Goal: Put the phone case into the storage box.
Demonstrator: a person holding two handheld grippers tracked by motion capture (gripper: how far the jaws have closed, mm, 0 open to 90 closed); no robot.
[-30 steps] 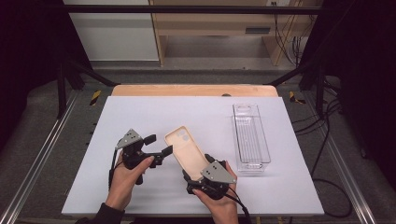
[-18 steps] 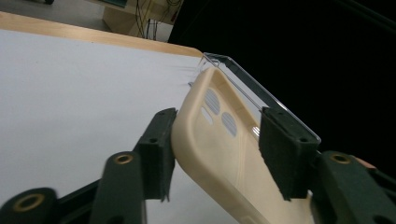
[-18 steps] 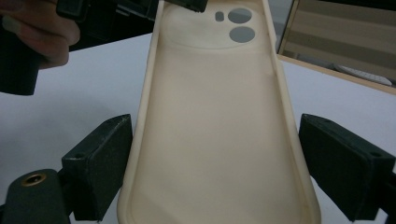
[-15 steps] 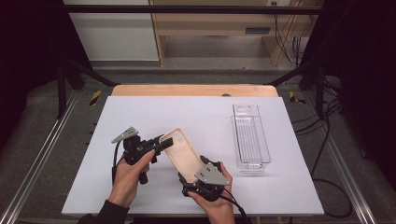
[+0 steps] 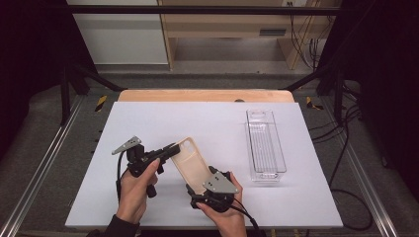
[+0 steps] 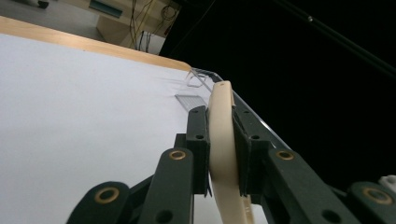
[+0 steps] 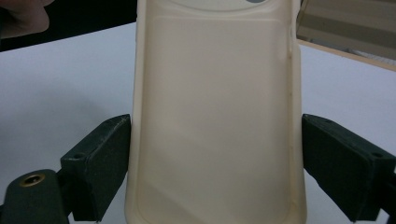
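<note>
1. Pinching the top edge of the cream-coloured, soft plastic phone case [image 5: 190, 163], the left gripper [image 5: 170, 150] has just been closing, and its two black pads now press on either face of the case's rim, as the left gripper view shows [image 6: 222, 140].
2. The right gripper [image 5: 197, 186] holds the case's lower end across its width; in the right gripper view its left jaw touches the case's side [image 7: 215, 121], while the right jaw looks to stand just off the other side, so the grip there seems loose at best.
3. The case hangs tilted above the white table top [image 5: 207, 123], held between the two grippers, near the person's edge.
4. A clear, long rectangular plastic tray [image 5: 266, 145] lies well apart, to the right.
5. The step in hand looks like a hand-over or a two-handed hold of the case.
6. The next move probably calls for one gripper to let go cleanly while the other keeps the bendy rim from slipping, then carrying the case towards the tray.
</note>
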